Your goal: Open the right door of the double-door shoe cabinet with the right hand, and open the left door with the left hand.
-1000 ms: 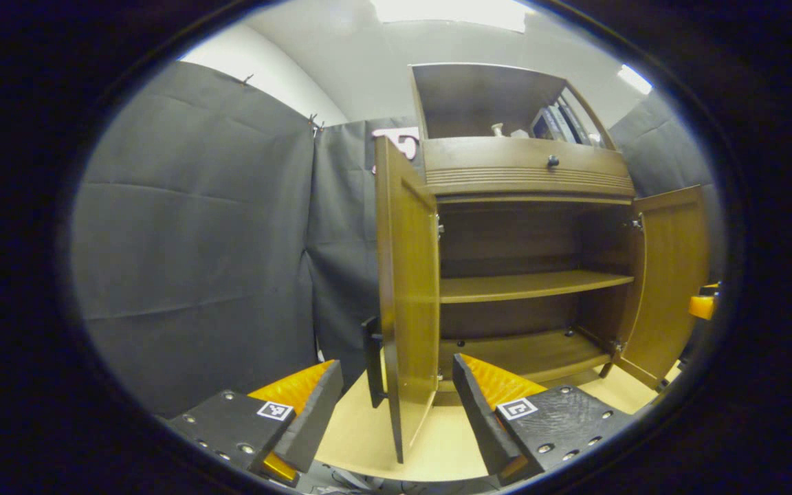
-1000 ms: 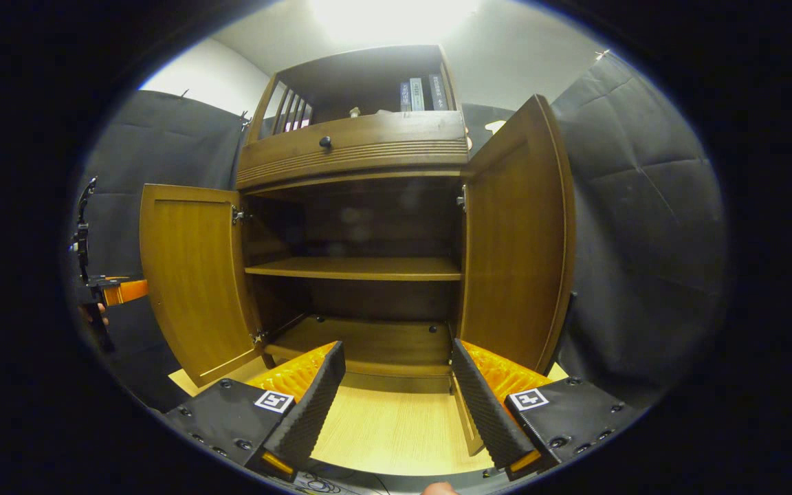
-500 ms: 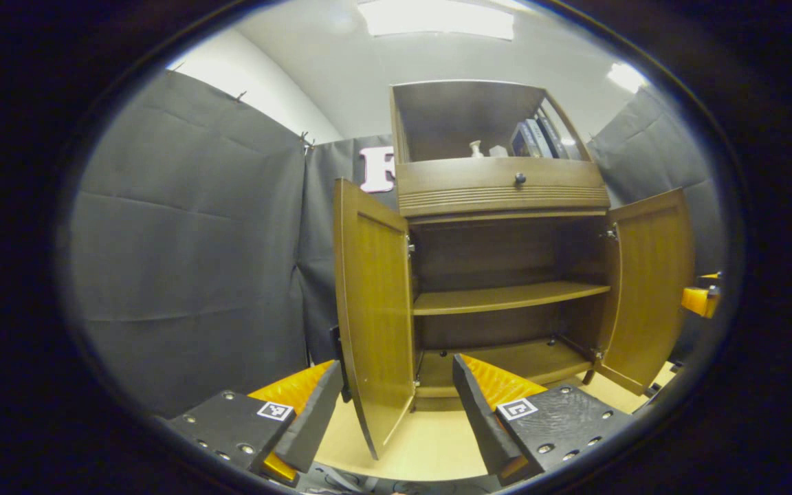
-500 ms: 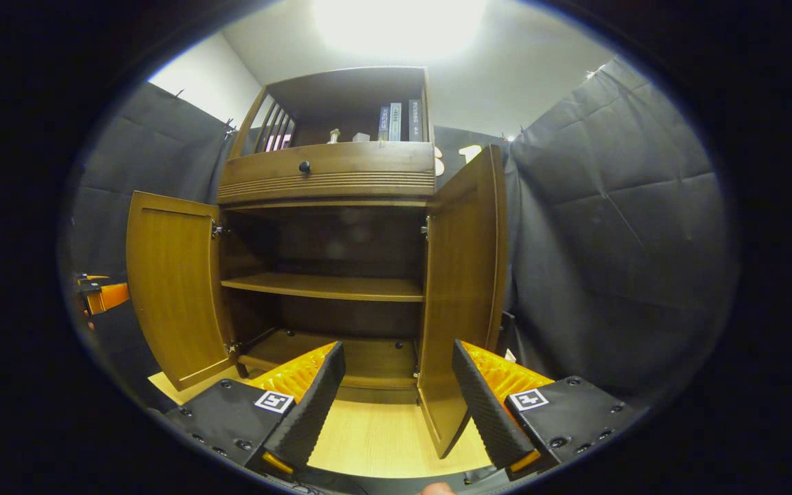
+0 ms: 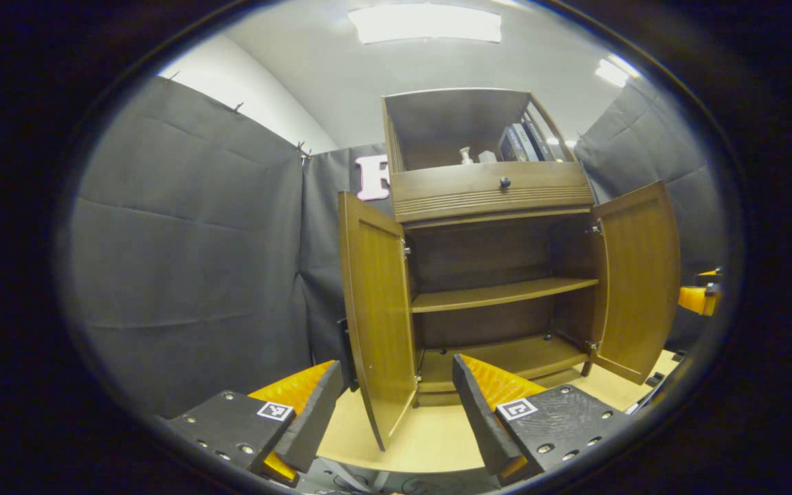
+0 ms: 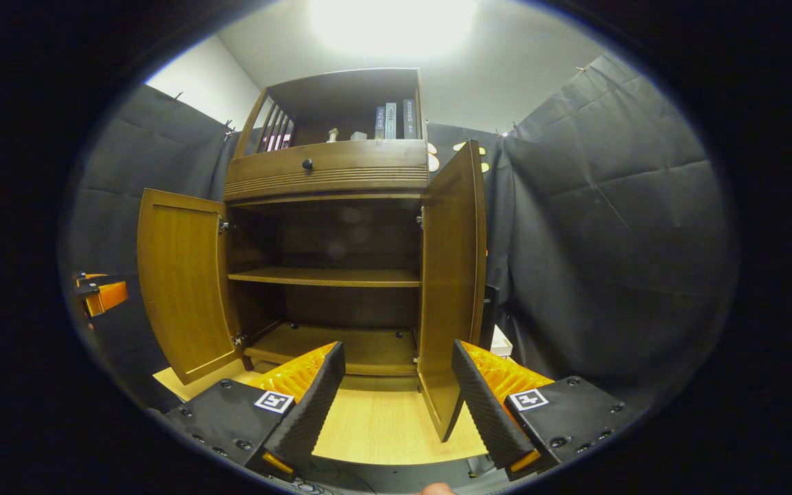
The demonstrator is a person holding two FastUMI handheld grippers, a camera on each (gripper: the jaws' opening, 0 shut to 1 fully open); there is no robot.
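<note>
A brown wooden shoe cabinet [image 5: 492, 192] [image 6: 331, 172] stands with both doors swung wide. In the left gripper view the left door [image 5: 377, 309] juts toward me and the right door [image 5: 636, 278] hangs out at the far side. In the right gripper view the right door [image 6: 452, 275] stands edge-on near me and the left door [image 6: 179, 282] is off to the side. My left gripper [image 5: 392, 405] is open, a short way in front of the left door. My right gripper [image 6: 396, 399] is open too, just short of the right door's lower edge. Neither holds anything.
Inside are an empty middle shelf [image 6: 327, 276] and a bare bottom board [image 5: 506, 354]. Above sit a drawer with a dark knob [image 6: 307, 164] and an open top shelf with books [image 6: 391, 120]. The cabinet rests on a light wooden platform [image 6: 382, 426]. Black cloth walls close in on both sides.
Both grippers have drawn back from the cabinet, so it looks smaller and farther away. Both doors stay wide open. Both grippers stay open and empty.
</note>
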